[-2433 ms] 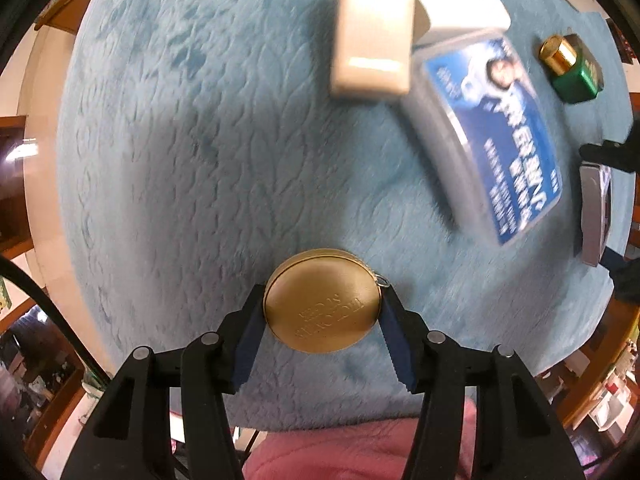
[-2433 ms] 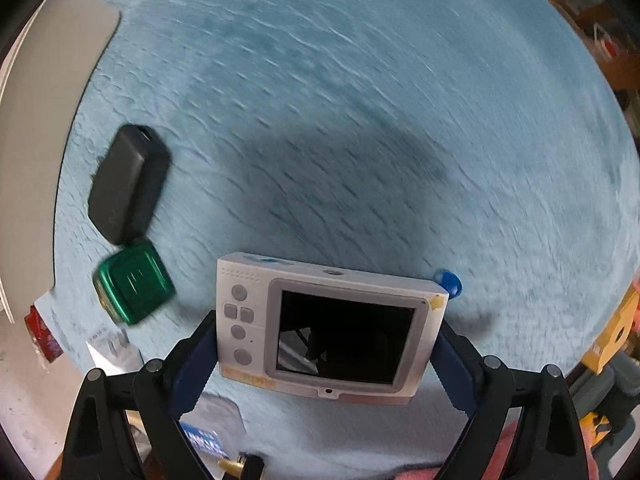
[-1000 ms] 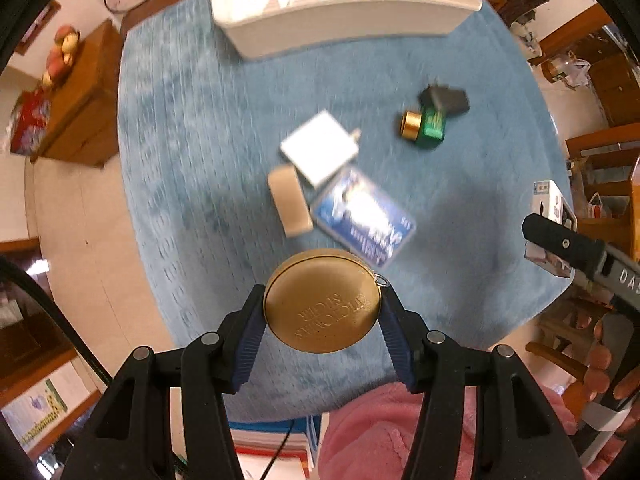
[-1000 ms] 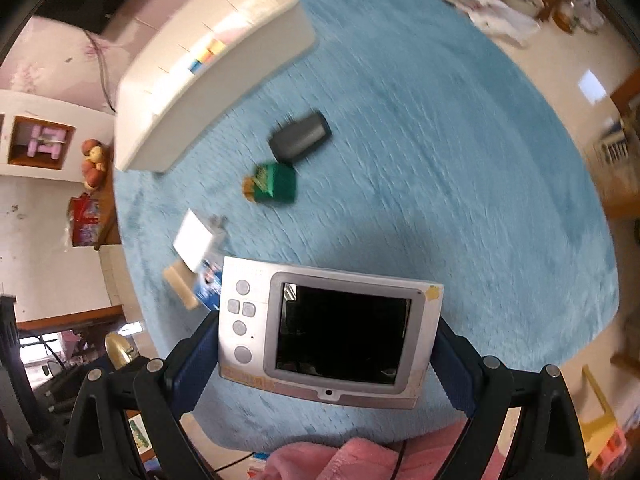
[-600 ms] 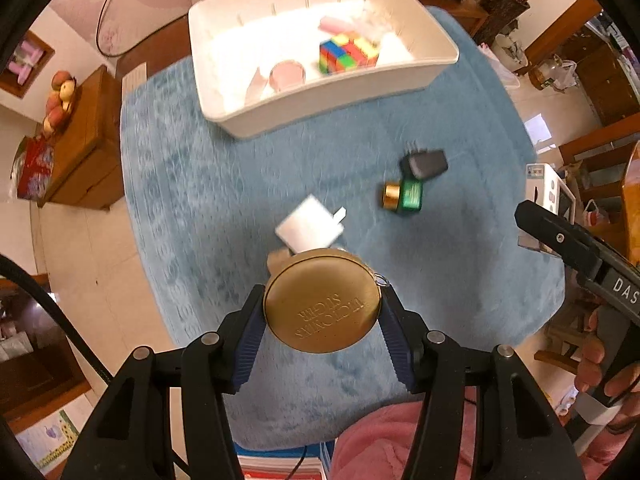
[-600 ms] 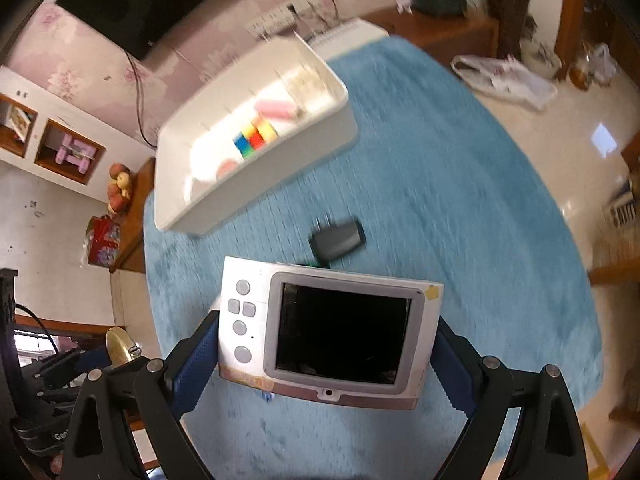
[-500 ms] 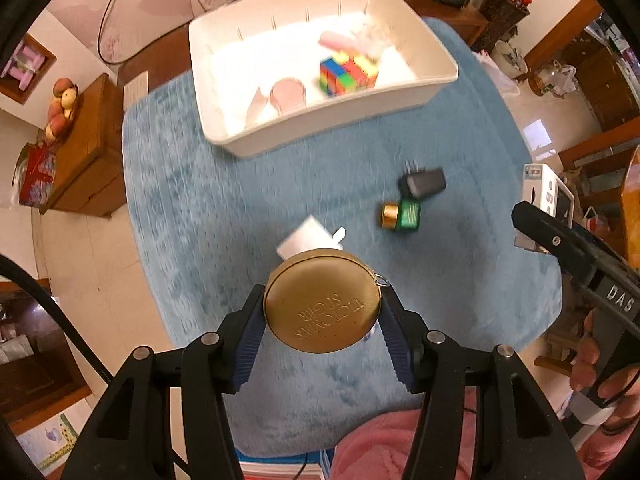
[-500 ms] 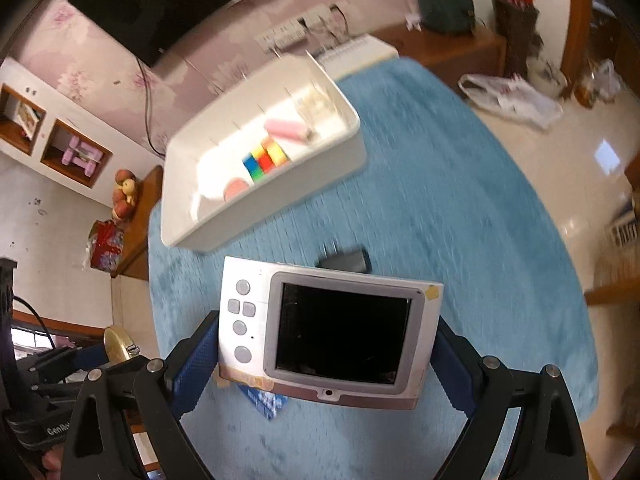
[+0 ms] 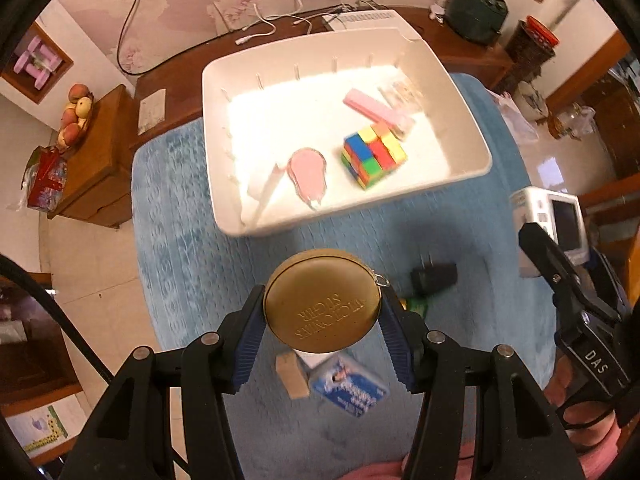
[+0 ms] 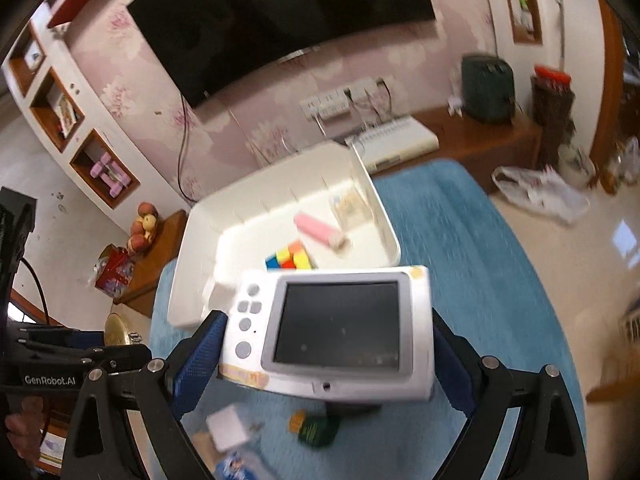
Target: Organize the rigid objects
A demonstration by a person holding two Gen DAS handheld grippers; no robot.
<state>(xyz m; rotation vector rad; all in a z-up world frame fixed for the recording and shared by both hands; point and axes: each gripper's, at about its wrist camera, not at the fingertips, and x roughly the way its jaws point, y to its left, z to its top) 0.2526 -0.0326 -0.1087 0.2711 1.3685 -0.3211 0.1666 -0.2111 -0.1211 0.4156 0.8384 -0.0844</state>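
Left tongs point(image 9: 322, 310) clenched on the gold round tin point(image 9: 322, 299), pads on opposite points of its rim, lid face toward the lens. It hangs above the blue mat point(image 9: 180, 248), short of the white bin point(image 9: 472, 128).

Tin: judged rigid, light, smooth metal. The curved rim gives narrow contact, so it could pivot or slip; across the widest part looks the safest hold.

Right tongs point(image 10: 326, 354) grasping the white digital camera point(image 10: 332, 328) by its short ends, screen facing the lens; jaws have just been closing slightly, camera between them. It hangs above the mat, near the bin's front wall.

Camera: judged stiff, heavier than the tin, screen fragile. Flat ends suit the pads. Set down, don't drop.
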